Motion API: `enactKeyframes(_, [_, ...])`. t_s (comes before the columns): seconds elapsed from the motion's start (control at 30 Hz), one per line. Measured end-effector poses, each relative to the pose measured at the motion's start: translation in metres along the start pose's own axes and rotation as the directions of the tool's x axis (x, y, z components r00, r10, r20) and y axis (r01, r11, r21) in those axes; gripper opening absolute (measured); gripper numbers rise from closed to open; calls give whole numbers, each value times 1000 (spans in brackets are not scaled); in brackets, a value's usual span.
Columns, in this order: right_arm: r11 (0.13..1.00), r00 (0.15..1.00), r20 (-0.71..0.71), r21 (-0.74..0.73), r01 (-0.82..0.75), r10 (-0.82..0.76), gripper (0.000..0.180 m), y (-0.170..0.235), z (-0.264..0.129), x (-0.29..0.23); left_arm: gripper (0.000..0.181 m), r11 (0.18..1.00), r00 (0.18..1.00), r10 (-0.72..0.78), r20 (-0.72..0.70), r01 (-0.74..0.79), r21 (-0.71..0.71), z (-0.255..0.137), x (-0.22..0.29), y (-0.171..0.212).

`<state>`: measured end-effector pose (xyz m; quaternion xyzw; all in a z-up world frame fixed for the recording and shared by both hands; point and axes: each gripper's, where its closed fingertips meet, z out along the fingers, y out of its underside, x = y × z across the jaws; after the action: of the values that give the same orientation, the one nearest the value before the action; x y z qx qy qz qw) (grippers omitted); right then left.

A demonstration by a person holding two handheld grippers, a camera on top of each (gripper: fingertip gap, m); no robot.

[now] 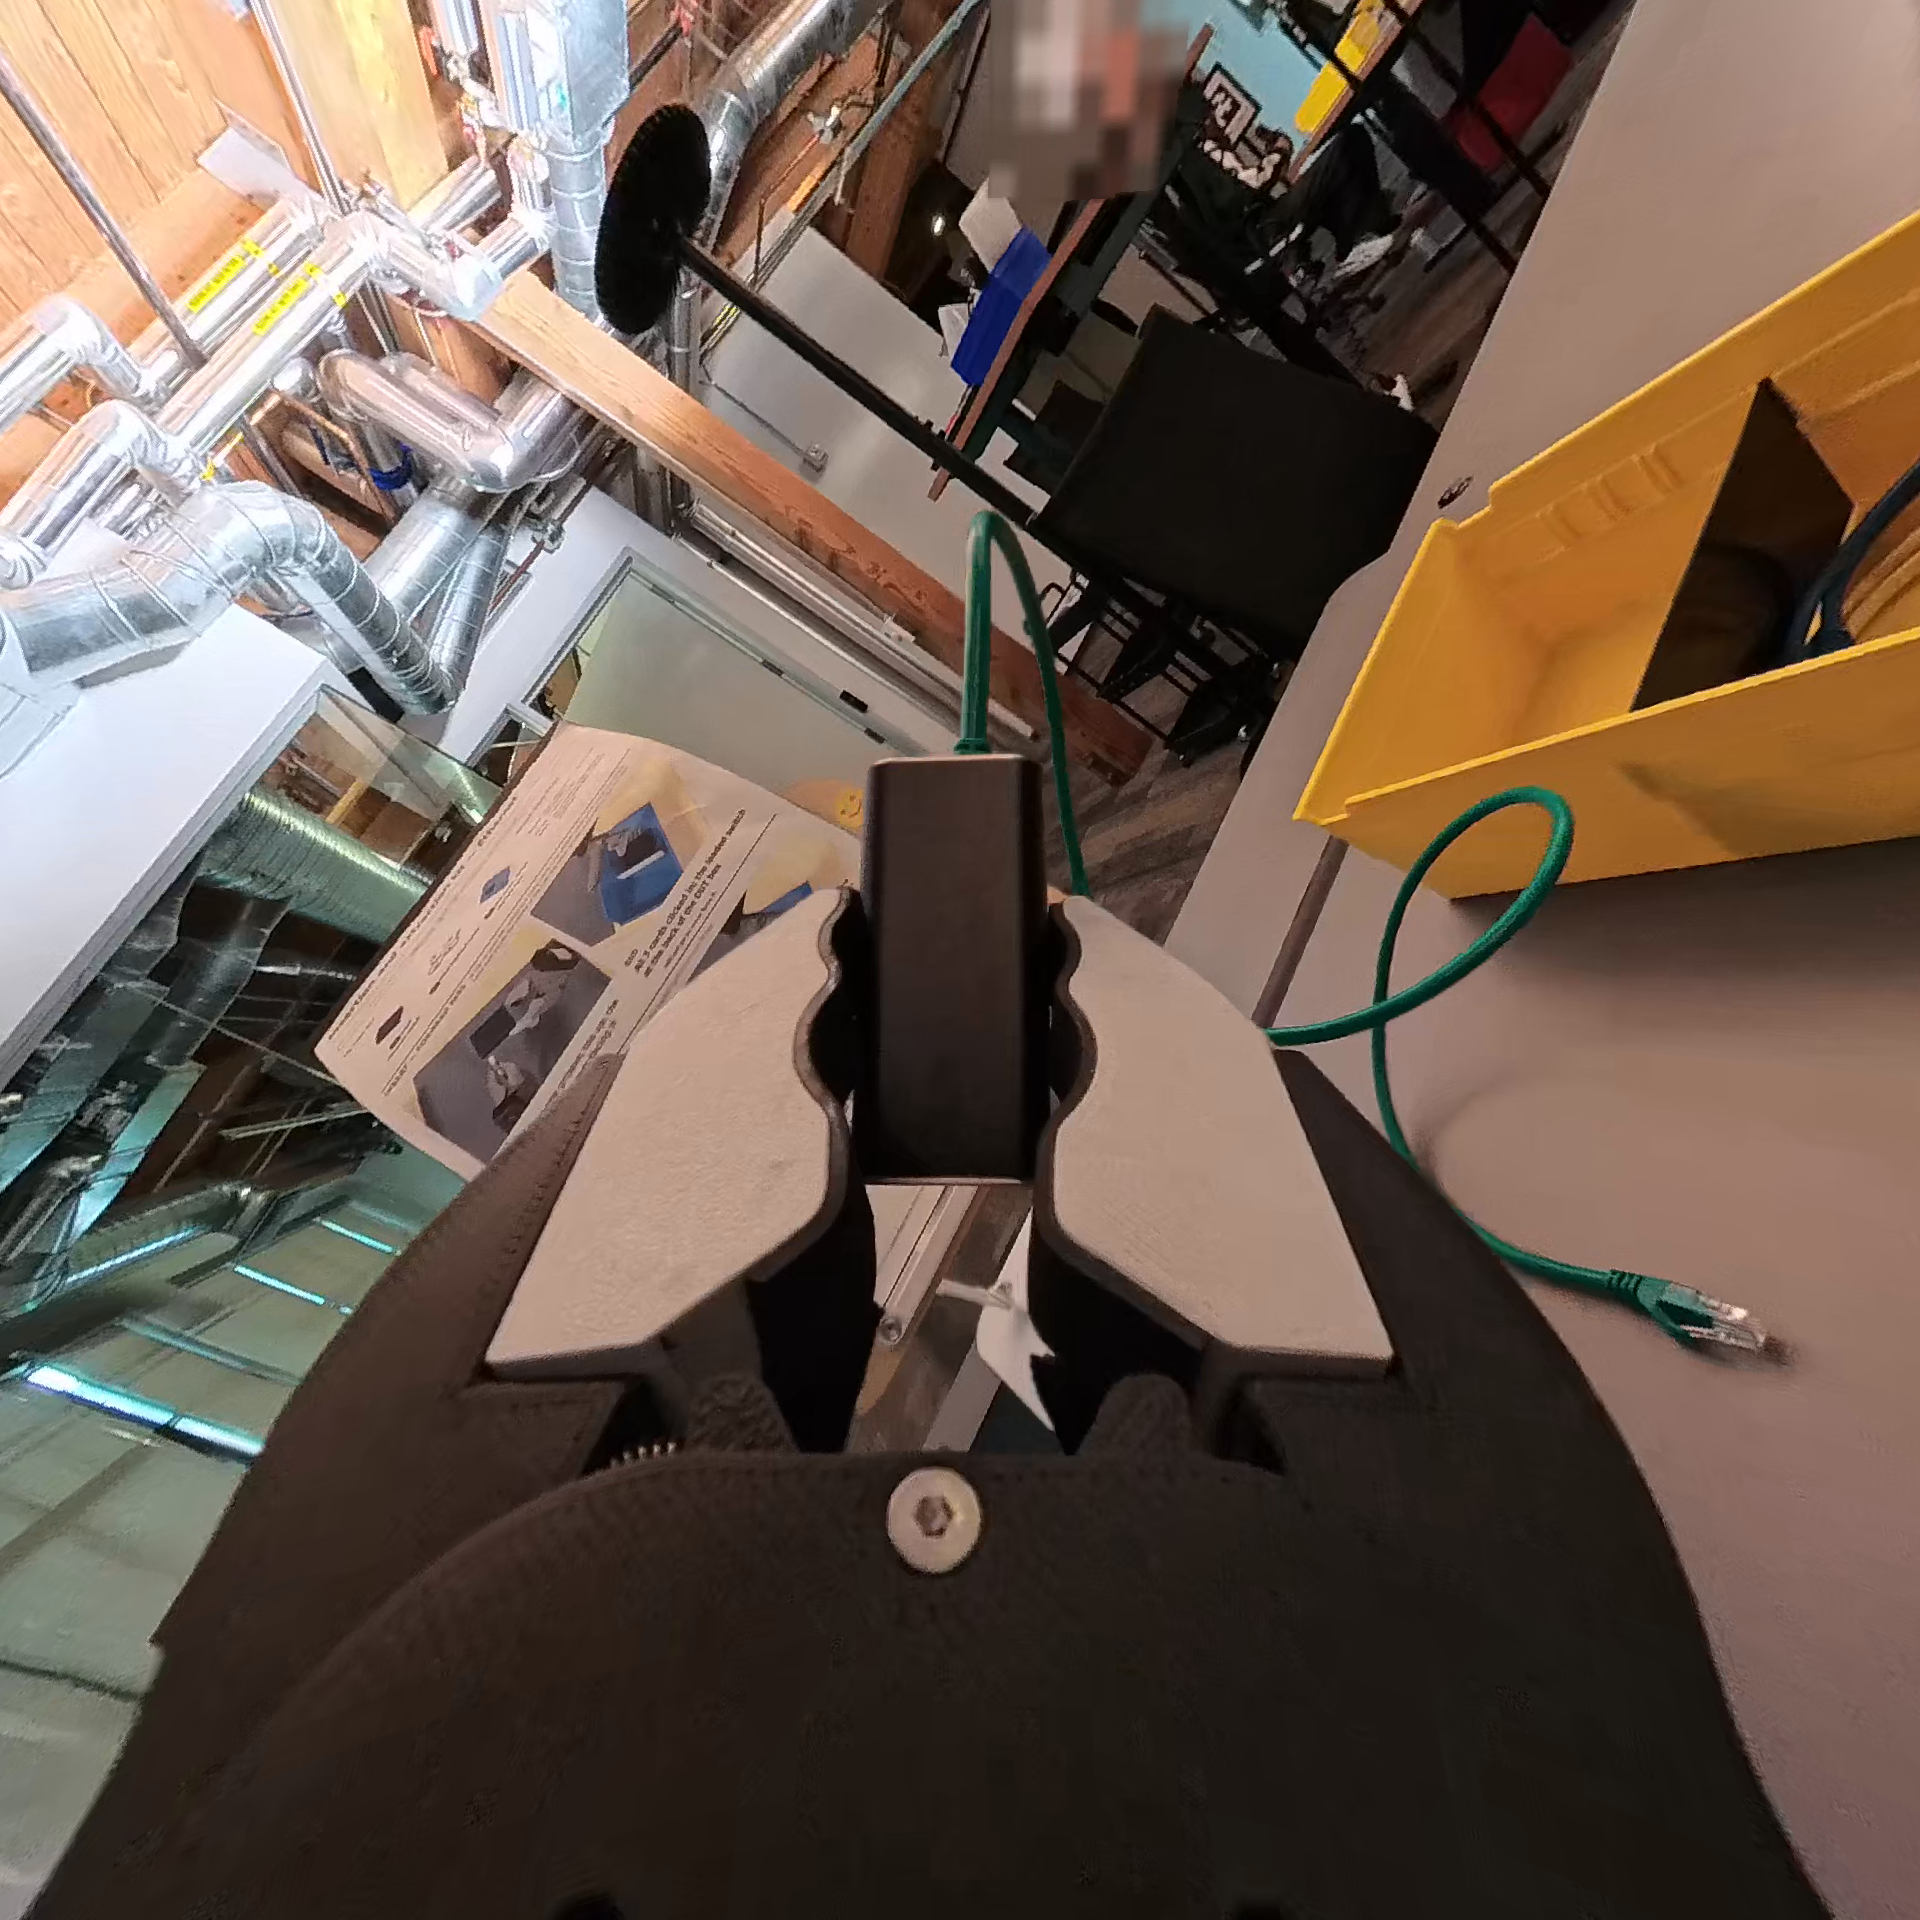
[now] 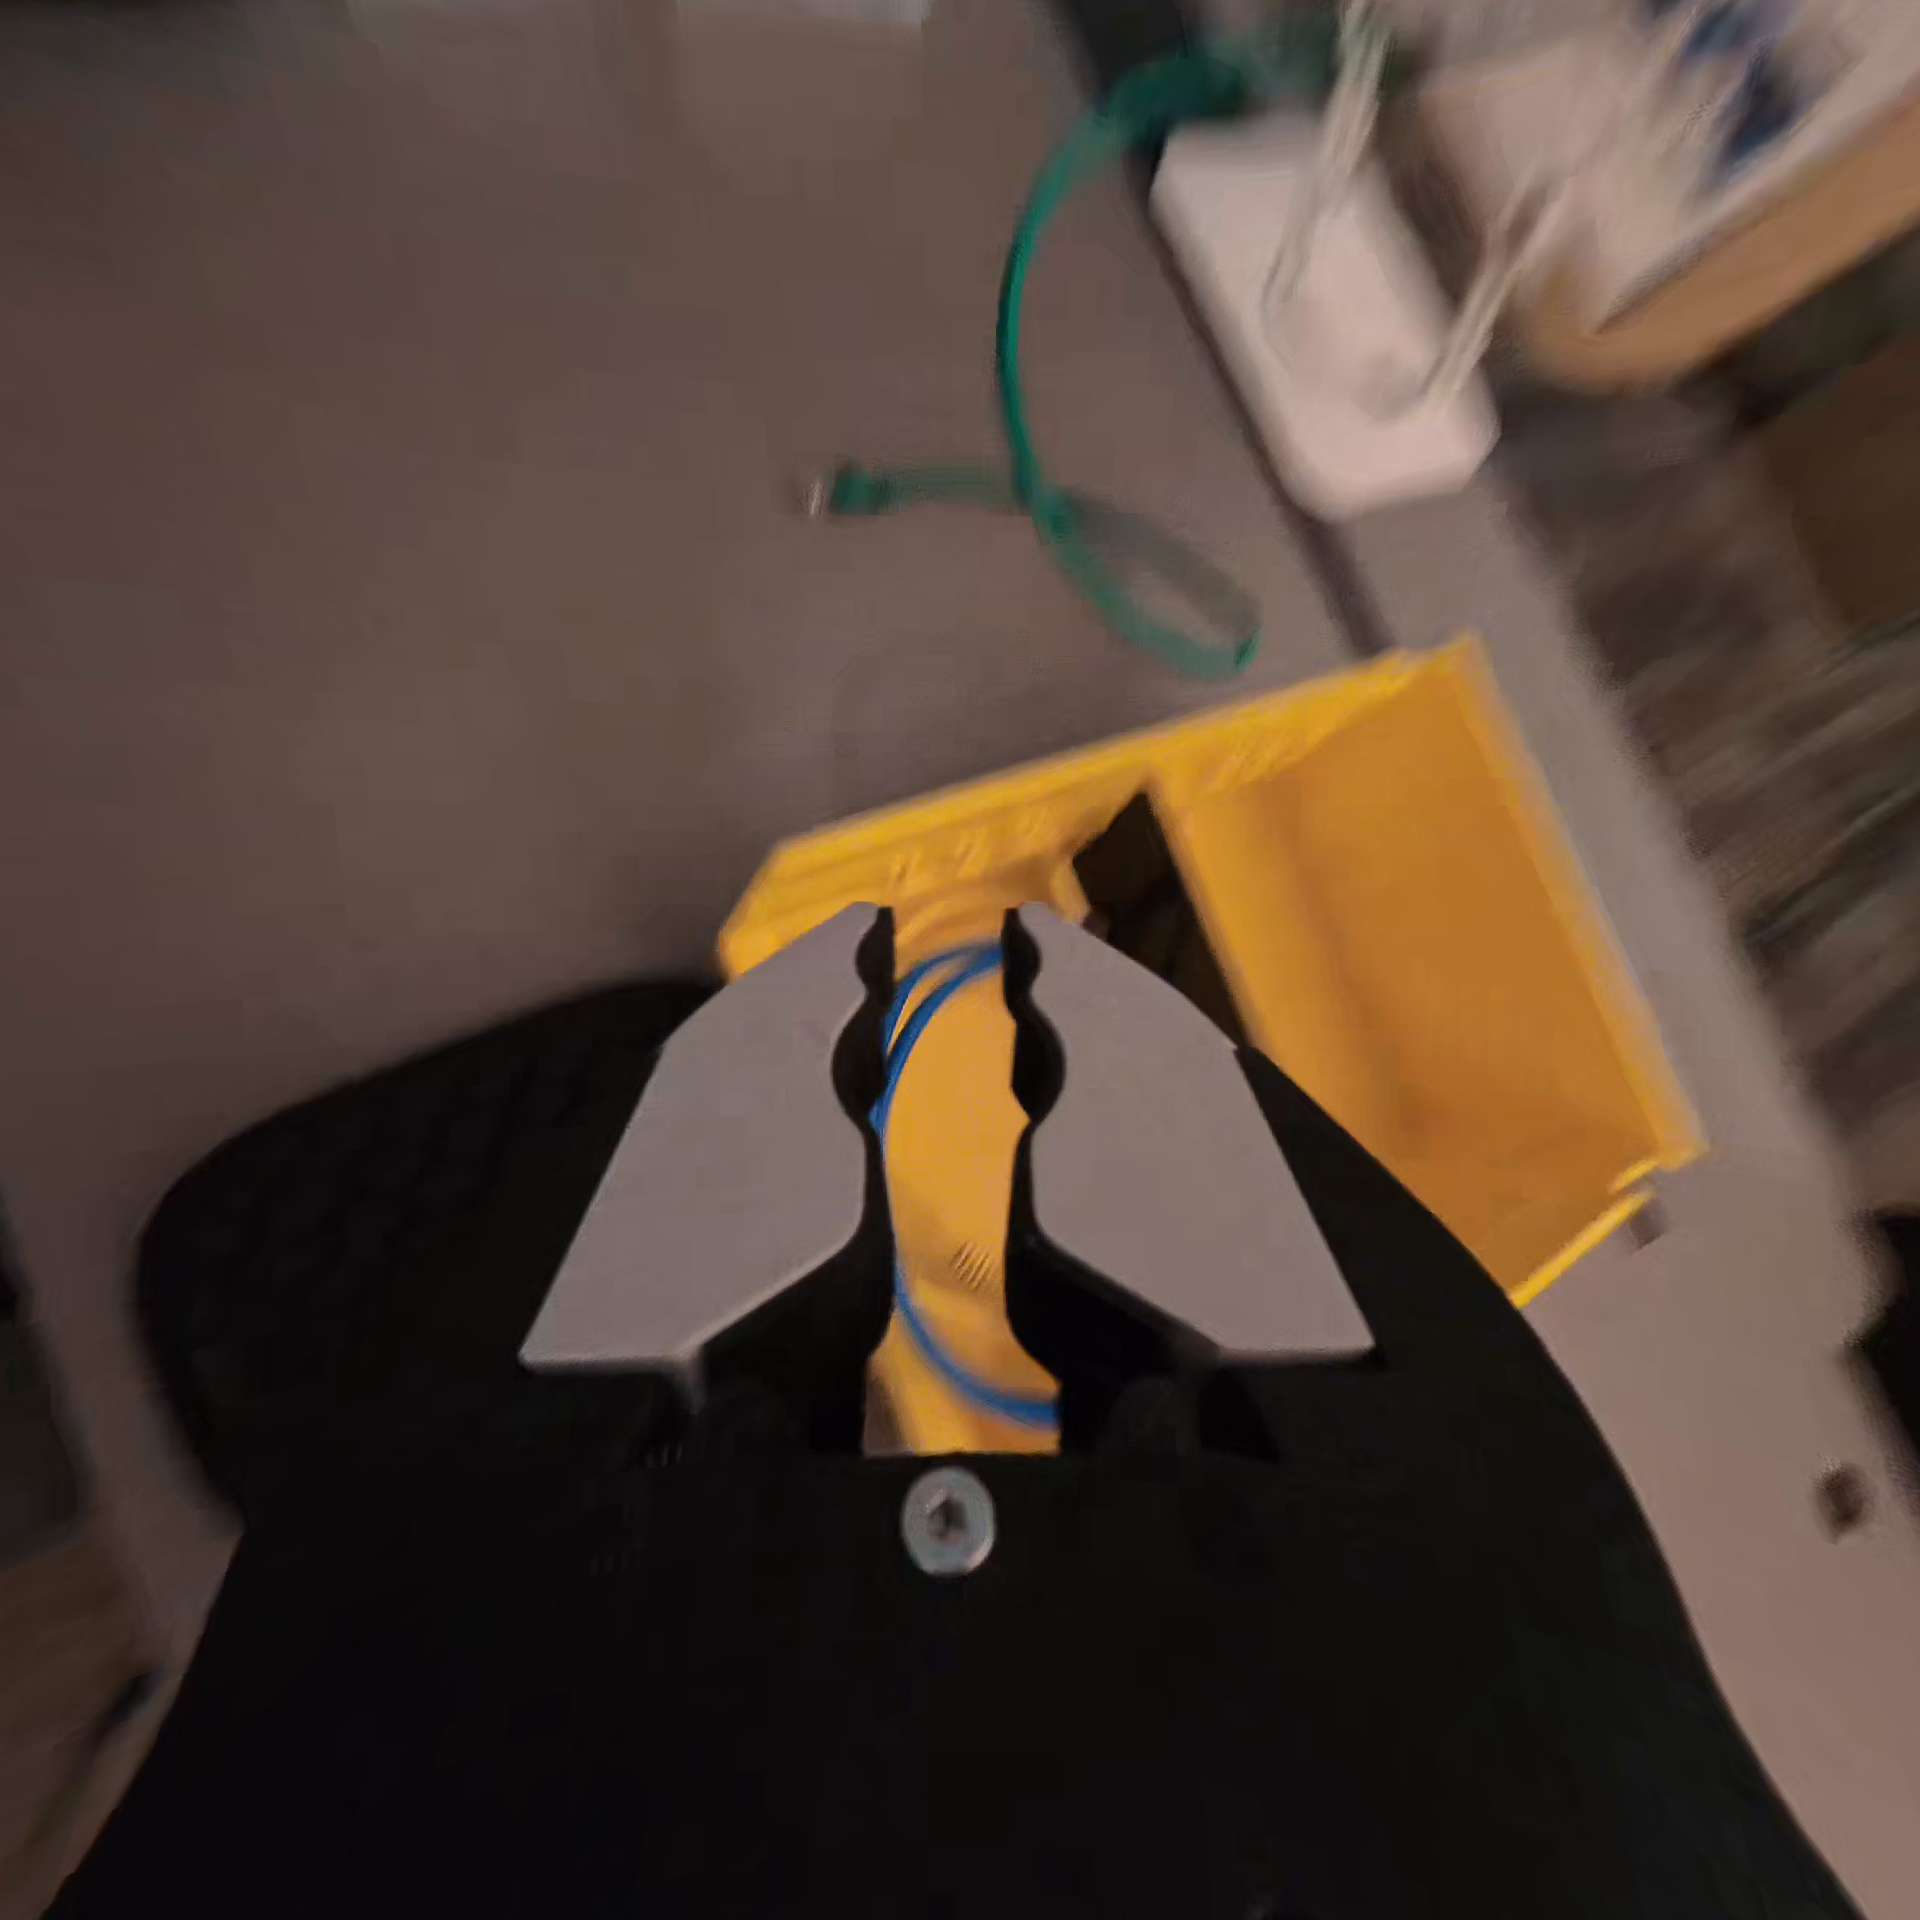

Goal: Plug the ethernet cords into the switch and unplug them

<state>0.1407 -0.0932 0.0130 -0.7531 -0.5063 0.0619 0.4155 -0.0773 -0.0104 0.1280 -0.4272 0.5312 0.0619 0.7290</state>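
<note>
Gripping smooth boxy black switch (image 1: pixel 951 977)

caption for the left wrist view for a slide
Left gripper clamps the black switch, green ethernet cord plugged in, its free plug on the grey table.

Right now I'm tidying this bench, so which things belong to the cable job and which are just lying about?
Job:
black switch, gripped by the left tongs
green ethernet cord, one end at the switch
blue cord in the yellow bin, under the right tongs

Lying about:
printed sheet
white box
</note>
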Motion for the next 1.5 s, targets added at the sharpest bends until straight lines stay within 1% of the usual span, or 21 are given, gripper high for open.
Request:
enactKeyframes(0.03, [995,995,-78,73,74,-69,14,-22,-5,4,32,1000,1000,3,-9,-3,14,-1,2,-3])
enactKeyframes(0.1, [964,955,-223,132,229,-196,15,-58,-11,5,32,998,999,27,-31,-26,52,-3,8,-12])
enactKeyframes(0.17, [933,902,-321,119,340,-287,23,-85,-11,4,32,996,999,42,-31,-40,85,-6,11,-21])
enactKeyframes(0.23, [897,865,-345,116,425,-365,23,-105,-7,-4,32,991,998,50,-42,-44,124,-10,14,-31])
enactKeyframes(0.27, [889,863,-325,118,442,-386,20,-111,-1,-9,32,989,998,45,-43,-39,145,-12,15,-36])
enactKeyframes(0.33, [899,891,-256,137,416,-374,22,-117,12,-18,32,981,998,23,-56,-11,194,-18,15,-49])
enactKeyframes(0.43, [887,901,-279,233,399,-332,37,-140,23,-24,32,958,995,-19,-94,45,284,-29,17,-69])
enactKeyframes(0.57, [837,853,-459,341,428,-249,62,-179,12,-16,32,909,978,-55,-200,131,395,-45,27,-96])
enactKeyframes(0.6, [819,848,-475,373,436,-235,61,-187,7,-16,32,893,969,-63,-240,162,419,-49,30,-102])
enactKeyframes(0.7, [775,891,-365,467,426,-270,60,-198,5,-37,32,832,928,-74,-366,259,491,-64,41,-120])
enactKeyframes(0.73, [769,892,-326,463,440,-314,57,-197,7,-45,32,811,910,-76,-407,294,506,-68,44,-124])
enactKeyframes(0.8, [754,865,-292,427,500,-408,40,-192,10,-59,32,794,881,-72,-467,334,508,-73,48,-126])
enactKeyframes(0.83, [762,860,-311,406,505,-404,39,-192,9,-58,32,798,879,-71,-472,334,501,-71,48,-123])
enactKeyframes(0.9, [810,865,-315,329,486,-391,33,-185,8,-53,34,821,876,-71,-477,323,471,-67,51,-116])
enactKeyframes(1.0, [833,838,-359,224,505,-412,34,-176,3,-46,35,851,882,-70,-466,297,434,-59,57,-109])
enactKeyframes(1.03, [842,834,-362,192,504,-416,35,-173,2,-45,35,863,887,-65,-457,279,420,-55,60,-108])
enactKeyframes(1.1, [856,836,-355,152,494,-419,35,-170,2,-47,43,901,899,-45,-435,225,372,-46,68,-103])
enactKeyframes(1.23, [858,783,-410,-1,513,-468,34,-163,4,-43,38,943,936,46,-348,74,324,-34,77,-94])
enactKeyframes(1.33, [861,769,-428,-47,506,-475,33,-161,3,-41,36,951,947,97,-307,3,308,-32,77,-91])
enactKeyframes(1.43, [842,722,-473,-83,534,-505,33,-163,0,-37,36,952,959,161,-233,-88,294,-29,75,-89])
enactKeyframes(1.5, [828,694,-487,-123,547,-530,32,-162,0,-35,36,957,959,176,-223,-114,267,-25,75,-84])
